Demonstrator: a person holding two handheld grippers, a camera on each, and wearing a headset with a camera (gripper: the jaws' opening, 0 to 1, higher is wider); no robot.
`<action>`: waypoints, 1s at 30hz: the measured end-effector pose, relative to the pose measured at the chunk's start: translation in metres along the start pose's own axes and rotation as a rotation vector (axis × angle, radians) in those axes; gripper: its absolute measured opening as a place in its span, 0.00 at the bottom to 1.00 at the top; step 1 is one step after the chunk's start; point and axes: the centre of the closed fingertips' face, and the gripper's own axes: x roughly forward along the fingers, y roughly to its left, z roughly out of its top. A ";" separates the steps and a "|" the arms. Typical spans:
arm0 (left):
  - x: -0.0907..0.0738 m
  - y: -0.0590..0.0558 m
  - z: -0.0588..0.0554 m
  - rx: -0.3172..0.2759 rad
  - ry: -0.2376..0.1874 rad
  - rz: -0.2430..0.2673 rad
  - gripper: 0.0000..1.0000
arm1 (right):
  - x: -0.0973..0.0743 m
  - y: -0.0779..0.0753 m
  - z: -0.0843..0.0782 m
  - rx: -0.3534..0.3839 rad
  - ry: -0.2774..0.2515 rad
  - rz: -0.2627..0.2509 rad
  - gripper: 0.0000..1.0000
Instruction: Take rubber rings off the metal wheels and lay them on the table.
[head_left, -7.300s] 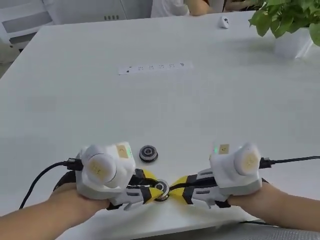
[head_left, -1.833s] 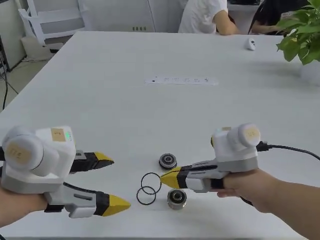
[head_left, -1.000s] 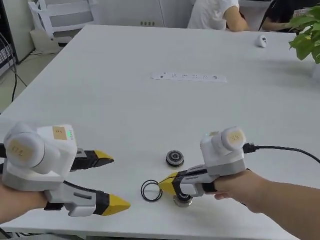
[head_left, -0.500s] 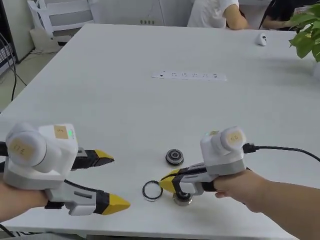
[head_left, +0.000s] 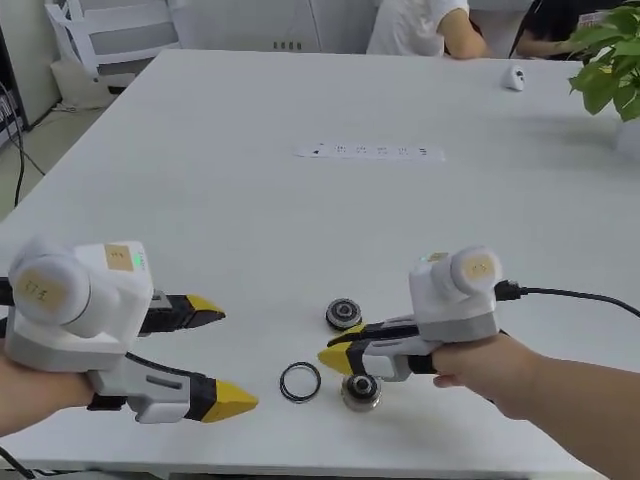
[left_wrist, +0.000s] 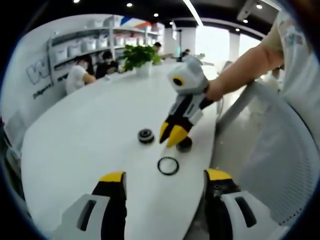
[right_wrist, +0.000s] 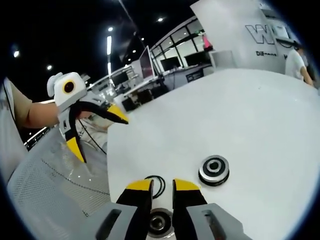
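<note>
Two thin black rubber rings lie overlapping on the white table, also seen as rings and rings. Two metal wheels sit beside them: the near wheel and the far wheel. My right gripper hovers just above the near wheel, jaws a narrow gap apart with nothing between them. The far wheel lies to its right. My left gripper hangs wide open and empty left of the rings. The right gripper half hides the near wheel.
A white power strip lies mid-table. A potted plant and a small white device stand at the far right. A seated person is at the far edge. The right gripper's cable trails right. The front table edge is close.
My right gripper has lifted a little off the near wheel, which now shows more fully. The two rings lie closer together than 1.8 s ago. The left gripper has stayed open and still.
</note>
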 end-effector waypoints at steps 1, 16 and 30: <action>0.000 0.001 0.001 0.001 -0.002 0.001 0.63 | -0.002 -0.001 0.003 0.008 -0.013 0.000 0.13; 0.020 0.017 0.021 0.010 -0.022 0.002 0.59 | -0.030 -0.028 0.019 -0.013 -0.074 -0.088 0.17; 0.044 0.037 0.028 0.035 -0.013 0.016 0.53 | -0.034 -0.049 0.012 -0.050 -0.064 -0.146 0.22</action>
